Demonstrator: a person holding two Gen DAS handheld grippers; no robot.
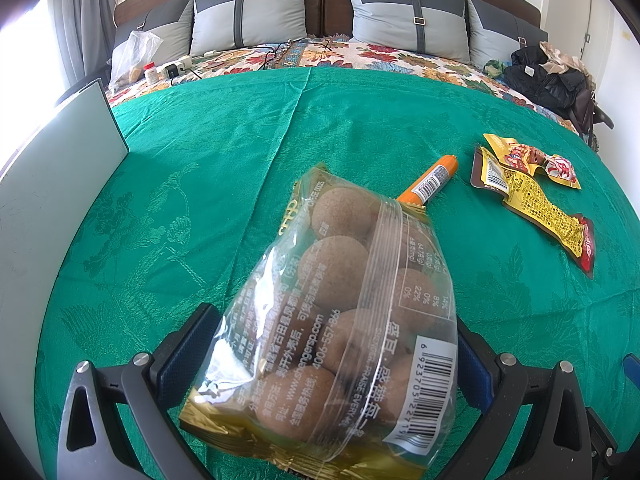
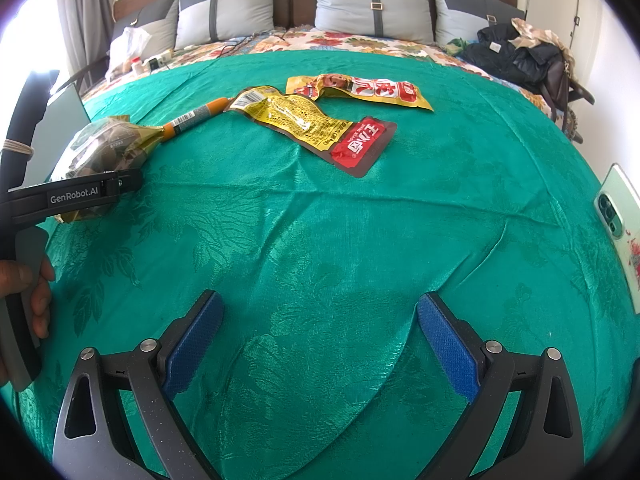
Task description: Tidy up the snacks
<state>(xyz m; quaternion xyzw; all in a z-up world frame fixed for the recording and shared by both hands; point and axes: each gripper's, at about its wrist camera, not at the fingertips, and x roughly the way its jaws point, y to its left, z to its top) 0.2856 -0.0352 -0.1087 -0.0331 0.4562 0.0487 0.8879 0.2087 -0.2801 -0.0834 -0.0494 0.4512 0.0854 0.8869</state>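
A clear bag of round brown snacks [image 1: 340, 312] fills the space between my left gripper's [image 1: 332, 356] blue pads, which are shut on it. In the right wrist view the same bag [image 2: 104, 140] sits at the far left, just above the green cloth [image 2: 320, 220]. An orange sausage stick [image 1: 434, 180] lies right behind the bag. To its right rest a yellow-and-red packet [image 2: 312, 124] and a second yellow packet [image 2: 360, 88]. My right gripper [image 2: 320, 336] hangs open over bare cloth, nothing between its fingers.
A white panel [image 1: 52, 184] stands along the cloth's left edge. A phone [image 2: 618, 224] lies at the right edge. Pillows [image 1: 248, 12], cables, a plastic bag [image 1: 134, 56] and dark clothes [image 1: 548, 76] are at the bed's head. A hand [image 2: 24, 292] holds the left gripper's handle.
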